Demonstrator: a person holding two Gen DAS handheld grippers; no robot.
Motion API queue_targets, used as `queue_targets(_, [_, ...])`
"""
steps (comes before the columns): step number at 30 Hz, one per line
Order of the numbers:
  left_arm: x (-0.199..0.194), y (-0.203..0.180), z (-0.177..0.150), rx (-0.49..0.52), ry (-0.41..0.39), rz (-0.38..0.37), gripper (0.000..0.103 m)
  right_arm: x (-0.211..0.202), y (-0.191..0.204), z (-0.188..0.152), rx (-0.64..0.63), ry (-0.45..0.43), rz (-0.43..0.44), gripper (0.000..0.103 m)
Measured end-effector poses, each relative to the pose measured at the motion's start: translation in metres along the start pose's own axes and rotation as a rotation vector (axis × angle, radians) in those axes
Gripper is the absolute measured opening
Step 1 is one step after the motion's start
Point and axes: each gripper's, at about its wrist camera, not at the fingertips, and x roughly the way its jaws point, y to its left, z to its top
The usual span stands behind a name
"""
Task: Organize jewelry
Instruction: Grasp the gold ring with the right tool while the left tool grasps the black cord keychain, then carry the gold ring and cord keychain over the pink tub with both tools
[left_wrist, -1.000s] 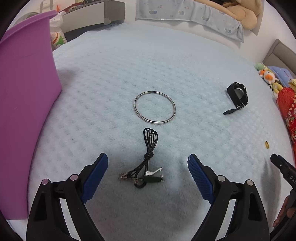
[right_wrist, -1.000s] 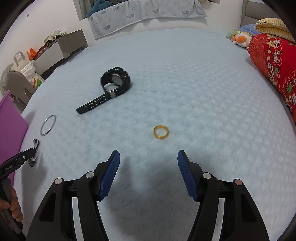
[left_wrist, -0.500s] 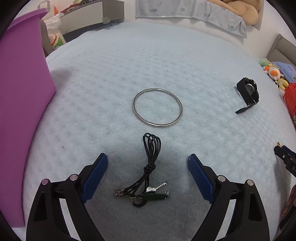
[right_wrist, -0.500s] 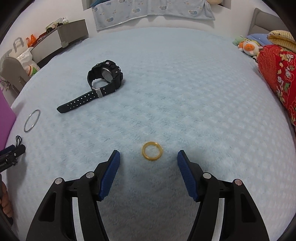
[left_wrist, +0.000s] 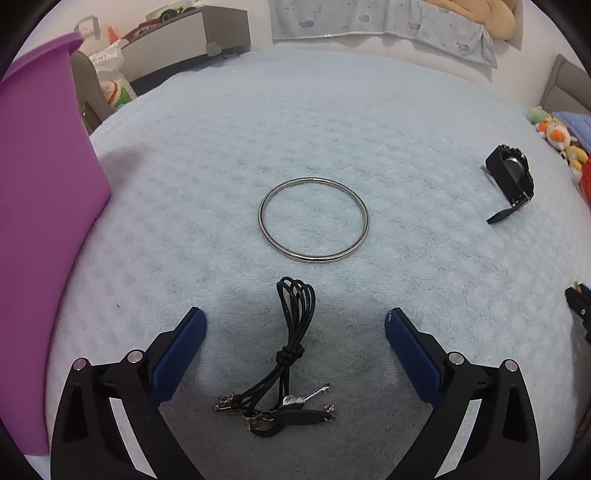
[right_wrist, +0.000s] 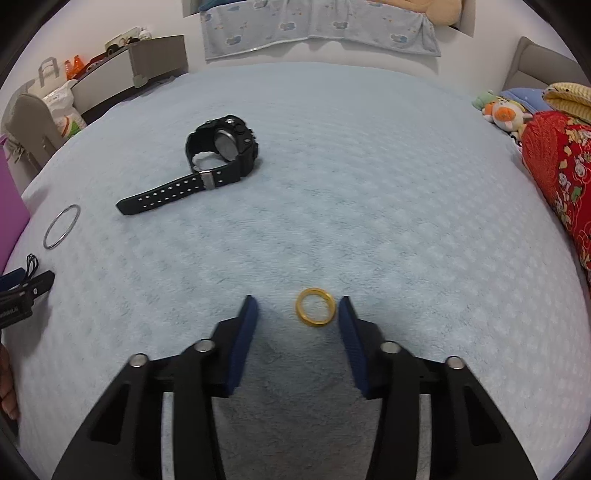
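Item: gold ring (right_wrist: 315, 307) flat on blue blanket (right_wrist: 369, 184), R gripper (right_wrist: 297, 314) jaws just narrowing round it, not yet pinching, ring nearer the 3 o'clock pad, so I centre first; L gripper (left_wrist: 295, 325) spread wide over black cord necklace (left_wrist: 284, 362), silver bangle (left_wrist: 313, 219) at 12.

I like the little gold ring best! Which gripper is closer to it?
The right gripper. The gold ring lies between its blue fingertips, close to one, not yet pinched as the jaws have been closing. The left gripper is far off, over the black cord necklace.
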Motion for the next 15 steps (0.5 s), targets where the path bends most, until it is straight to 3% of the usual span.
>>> queue_targets(1, [-0.001, 0.000, 0.000, -0.003, 0.002, -0.002, 0.092, 0.000, 0.003, 0.000, -0.011, -0.001, 0.001, 0.032])
queue_targets(5, [-0.008, -0.005, -0.003, 0.018, -0.010, -0.005, 0.069, -0.002, 0.013, 0.000, -0.051, -0.008, -0.011, 0.021])
queue_targets(7, [-0.012, -0.006, -0.006, 0.022, -0.020, -0.008, 0.059, -0.002, 0.014, -0.001, -0.052, -0.012, -0.010, 0.021])
queue_targets(12, [-0.022, -0.006, -0.013, 0.016, -0.034, -0.017, 0.009, -0.005, 0.007, -0.002, -0.016, -0.018, 0.024, 0.020])
queue_targets(15, [-0.030, -0.007, -0.019, -0.005, -0.030, -0.028, 0.009, -0.007, 0.002, -0.003, 0.007, -0.025, 0.045, 0.020])
